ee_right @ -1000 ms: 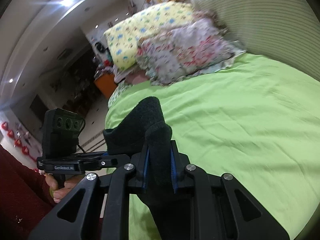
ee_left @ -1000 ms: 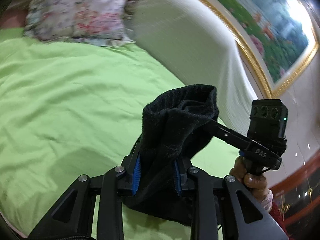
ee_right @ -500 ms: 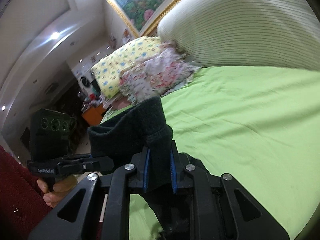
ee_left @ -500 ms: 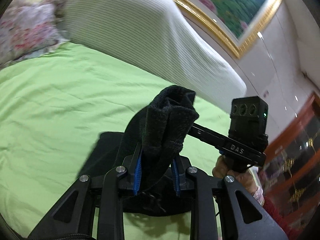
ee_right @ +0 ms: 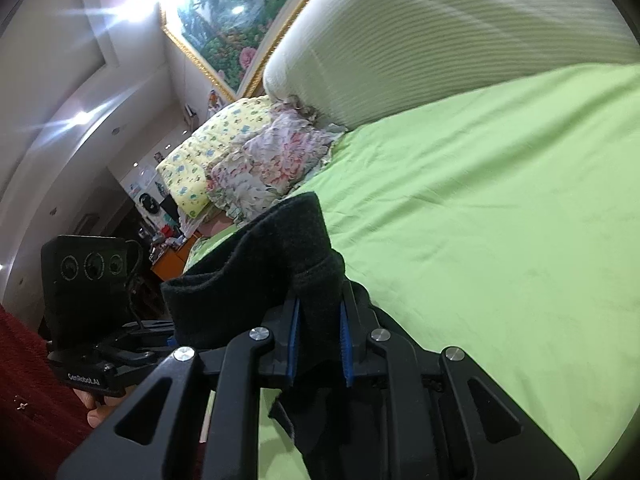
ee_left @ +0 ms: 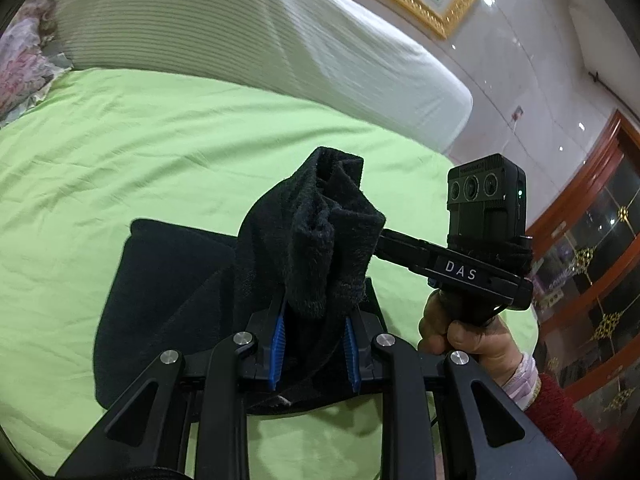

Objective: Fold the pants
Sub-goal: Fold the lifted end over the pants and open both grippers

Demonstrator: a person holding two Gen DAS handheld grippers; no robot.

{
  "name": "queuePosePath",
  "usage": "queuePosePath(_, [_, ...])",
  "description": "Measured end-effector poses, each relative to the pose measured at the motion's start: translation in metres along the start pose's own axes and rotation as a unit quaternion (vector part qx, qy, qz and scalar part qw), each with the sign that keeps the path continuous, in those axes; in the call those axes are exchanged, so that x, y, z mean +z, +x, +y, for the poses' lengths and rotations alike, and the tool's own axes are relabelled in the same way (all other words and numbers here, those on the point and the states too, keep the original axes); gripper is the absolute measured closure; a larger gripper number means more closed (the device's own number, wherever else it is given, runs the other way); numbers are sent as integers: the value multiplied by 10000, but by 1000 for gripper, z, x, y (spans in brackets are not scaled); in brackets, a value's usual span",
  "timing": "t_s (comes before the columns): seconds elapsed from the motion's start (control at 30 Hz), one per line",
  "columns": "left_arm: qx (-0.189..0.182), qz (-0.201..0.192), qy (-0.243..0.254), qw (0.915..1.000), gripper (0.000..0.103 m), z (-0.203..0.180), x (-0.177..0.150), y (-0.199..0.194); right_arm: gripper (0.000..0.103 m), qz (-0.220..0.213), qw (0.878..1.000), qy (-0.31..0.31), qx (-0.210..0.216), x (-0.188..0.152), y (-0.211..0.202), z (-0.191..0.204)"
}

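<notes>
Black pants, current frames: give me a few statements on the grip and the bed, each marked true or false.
1. Both grippers are shut on the black pants. True.
2. The sheet is blue. False: it is light green.
3. Part of the pants lies on the sheet. True.
4. The left gripper is open. False: its jaws pinch the fabric.
5. The right gripper holds a pillow. False: it holds the pants.
</notes>
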State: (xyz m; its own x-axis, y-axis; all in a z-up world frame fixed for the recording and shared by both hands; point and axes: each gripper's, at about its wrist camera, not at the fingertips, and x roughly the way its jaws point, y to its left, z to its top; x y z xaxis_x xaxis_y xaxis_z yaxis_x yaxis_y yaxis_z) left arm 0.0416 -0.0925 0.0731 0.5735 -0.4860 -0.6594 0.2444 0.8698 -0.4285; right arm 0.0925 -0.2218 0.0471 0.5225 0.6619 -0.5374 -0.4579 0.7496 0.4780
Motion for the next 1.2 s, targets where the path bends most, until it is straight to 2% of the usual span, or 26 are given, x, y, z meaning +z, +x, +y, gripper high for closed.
queuePosePath(0.43, [-24,352,328,9988,79,-11,-7,37,84,-62,9990,388,-225,-25,-13,-20])
queuePosePath(0.53, [-43,403,397,9984,78,-9,-11,41,84,-53,9982,474,-366,-31,-17,-24])
queuePosePath(0.67, [-37,480,649,9967,74,-12,-17,47,80,32,9957,391,-843,-38,-22,-20])
queuePosePath(0.73, [-44,510,784,9956,70,-16,-21,47,78,35,9929,397,-1121,-41,-27,-19])
queuePosePath(0.77, [-54,532,836,9951,61,-18,-23,49,78,7,9912,439,-1248,-42,-31,-20])
queuePosePath(0.8, [-103,563,846,9948,48,-19,-24,50,78,-43,9899,484,-1332,-43,-35,-21])
queuePosePath(0.87, [-256,652,784,9945,40,-19,-25,53,78,-167,9845,618,-1632,-45,-46,-22])
queuePosePath(0.93, [-313,741,736,9940,38,-18,-26,56,78,-245,9780,795,-1914,-48,-57,-24])
queuePosePath(1.0, [-310,801,715,9937,35,-16,-28,57,77,-358,9746,975,-1985,-52,-64,-25])
queuePosePath(1.07, [-342,844,675,9936,33,-12,-29,57,72,-459,9716,1082,-2054,-56,-71,-23])
queuePosePath(1.13, [-403,881,610,9934,30,-9,-30,55,61,-550,9689,1143,-2126,-60,-74,-18])
queuePosePath(1.2, [-445,853,550,9938,28,-6,-31,48,58,-651,9668,1162,-2181,-62,-78,-12])
